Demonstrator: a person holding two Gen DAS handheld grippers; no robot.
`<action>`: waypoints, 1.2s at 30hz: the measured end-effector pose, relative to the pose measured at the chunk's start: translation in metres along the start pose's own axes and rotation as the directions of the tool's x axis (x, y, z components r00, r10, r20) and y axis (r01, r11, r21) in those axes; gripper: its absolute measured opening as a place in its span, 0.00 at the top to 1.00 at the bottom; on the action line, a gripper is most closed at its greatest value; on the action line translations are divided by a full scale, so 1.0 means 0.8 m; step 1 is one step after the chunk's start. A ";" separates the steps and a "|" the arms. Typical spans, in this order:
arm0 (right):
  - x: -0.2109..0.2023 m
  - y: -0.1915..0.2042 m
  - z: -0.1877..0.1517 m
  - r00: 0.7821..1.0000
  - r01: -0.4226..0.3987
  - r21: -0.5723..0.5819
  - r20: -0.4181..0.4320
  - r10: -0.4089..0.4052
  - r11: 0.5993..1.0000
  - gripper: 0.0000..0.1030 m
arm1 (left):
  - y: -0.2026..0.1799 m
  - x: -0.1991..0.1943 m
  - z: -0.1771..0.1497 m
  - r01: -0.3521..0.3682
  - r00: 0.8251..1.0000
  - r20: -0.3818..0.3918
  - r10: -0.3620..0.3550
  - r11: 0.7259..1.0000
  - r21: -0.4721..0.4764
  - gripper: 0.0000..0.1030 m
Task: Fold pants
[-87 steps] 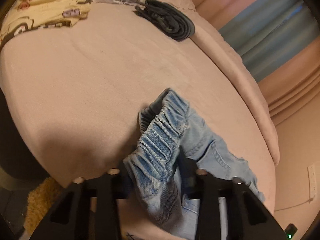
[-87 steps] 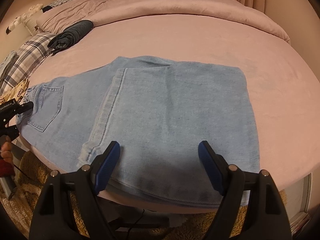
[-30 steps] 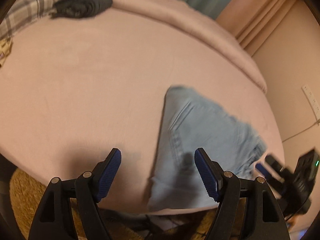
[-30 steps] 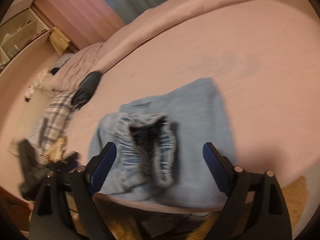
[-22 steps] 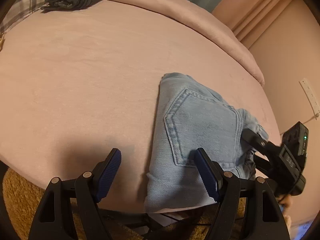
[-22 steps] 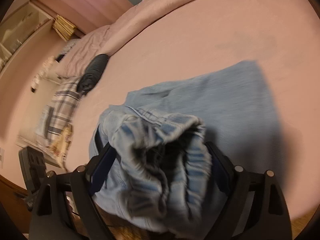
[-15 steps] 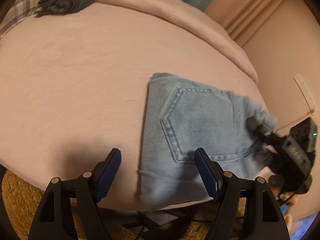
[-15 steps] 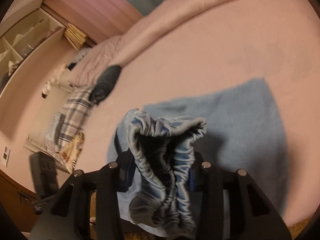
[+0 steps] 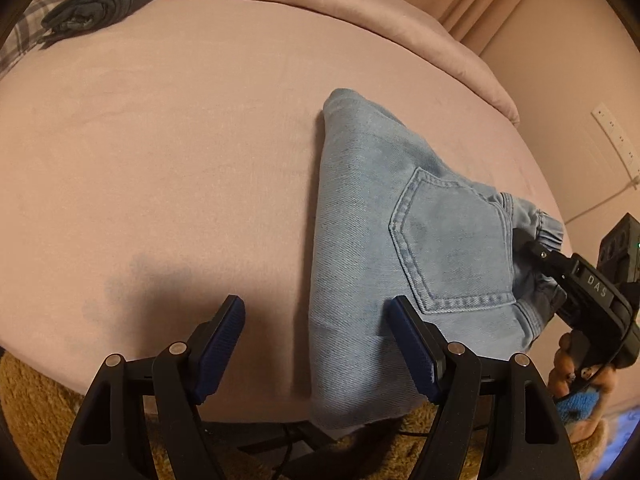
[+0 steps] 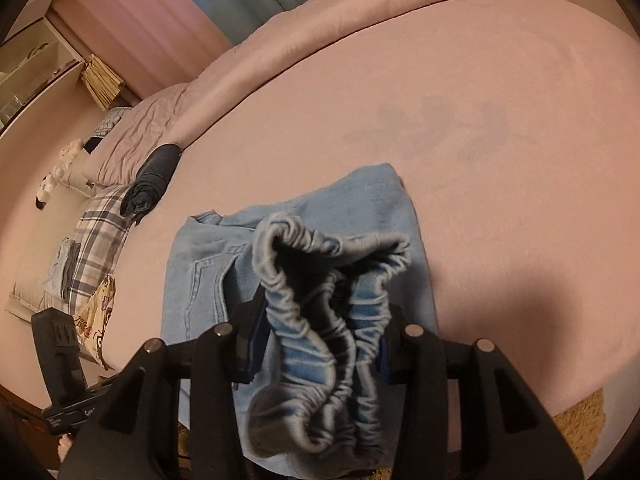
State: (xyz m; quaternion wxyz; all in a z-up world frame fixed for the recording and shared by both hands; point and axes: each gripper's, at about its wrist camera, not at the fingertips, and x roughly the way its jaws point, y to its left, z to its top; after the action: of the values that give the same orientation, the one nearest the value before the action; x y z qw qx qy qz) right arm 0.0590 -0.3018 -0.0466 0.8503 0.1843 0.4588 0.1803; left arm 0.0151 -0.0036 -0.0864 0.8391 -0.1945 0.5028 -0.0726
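Light blue jeans [image 9: 384, 248] lie folded near the front edge of the pink bed [image 9: 168, 152], back pocket up. My left gripper [image 9: 316, 344] is open and empty, hovering just left of the jeans' near edge. My right gripper [image 10: 320, 332] is shut on the jeans' gathered elastic waistband [image 10: 328, 280] and holds it up above the folded denim [image 10: 208, 280]. In the left wrist view the right gripper [image 9: 532, 252] grips the waistband at the jeans' right end.
A rolled dark garment [image 9: 96, 4] lies at the far side of the bed; it also shows in the right wrist view [image 10: 152, 180]. Plaid bedding [image 10: 96, 236] lies to the left. A tan shaggy rug [image 9: 36, 400] lies below the bed's front edge.
My left gripper let go of the waistband and opened. My right gripper closed on the waistband and pulled it rightward, so the jeans now lie folded over with the pocket up.
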 end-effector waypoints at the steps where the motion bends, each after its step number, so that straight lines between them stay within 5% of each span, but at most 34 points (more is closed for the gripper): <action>1: 0.001 -0.001 0.003 1.000 -0.007 0.008 -0.007 0.007 1.000 0.58 | 0.002 0.001 0.000 0.004 1.000 -0.001 -0.004 1.000 -0.007 0.27; 6: -0.017 0.001 0.011 0.999 -0.010 -0.040 0.038 0.011 0.999 0.56 | 0.002 -0.007 -0.010 -0.019 1.000 0.015 0.019 1.000 -0.014 0.27; 9: 0.004 -0.003 0.009 0.994 0.096 -0.042 -0.042 -0.098 0.995 0.36 | -0.002 -0.010 -0.015 -0.010 1.000 0.021 0.011 1.000 -0.020 0.29; 12: -0.010 -0.012 0.013 0.992 0.117 0.030 -0.051 -0.116 0.993 0.32 | -0.001 -0.021 -0.017 0.020 0.999 0.028 -0.020 1.000 -0.017 0.38; 17: -0.059 0.055 0.035 0.972 0.213 -0.144 0.130 -0.195 0.966 0.32 | 0.008 -0.041 -0.011 0.110 0.989 0.101 -0.104 0.992 -0.055 0.59; 19: -0.057 0.090 0.042 0.988 0.099 -0.230 0.140 -0.068 0.968 0.43 | 0.008 -0.035 -0.010 0.137 0.987 0.094 -0.130 0.988 -0.070 0.67; 21: -0.035 0.118 0.044 0.996 -0.027 -0.259 0.076 0.049 0.965 0.77 | 0.008 -0.020 -0.013 0.142 0.989 0.063 -0.138 0.988 -0.066 0.68; 24: 0.028 0.160 0.038 0.987 -0.159 -0.287 -0.082 0.141 0.945 0.81 | 0.008 -0.001 -0.019 0.112 0.992 0.065 -0.108 0.991 -0.066 0.68; 27: 0.095 0.188 0.026 0.975 -0.165 -0.312 -0.193 0.108 0.936 0.82 | 0.008 0.001 -0.019 0.114 0.991 0.071 -0.110 0.992 -0.054 0.68; 31: 0.155 0.178 0.023 0.978 -0.017 -0.333 -0.200 -0.054 0.943 0.95 | 0.016 -0.001 -0.028 0.108 0.991 0.079 -0.105 0.993 -0.040 0.67; 36: 0.162 0.153 0.037 0.980 -0.026 -0.276 -0.194 -0.029 0.961 1.00 | 0.009 -0.001 -0.038 0.089 0.992 0.087 -0.087 0.996 -0.015 0.67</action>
State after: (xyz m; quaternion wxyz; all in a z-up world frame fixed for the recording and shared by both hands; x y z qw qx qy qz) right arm 0.1340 -0.1381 -0.0655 0.8183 0.0444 0.5110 0.2593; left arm -0.0123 -0.0043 -0.1013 0.8542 -0.2272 0.4577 -0.0962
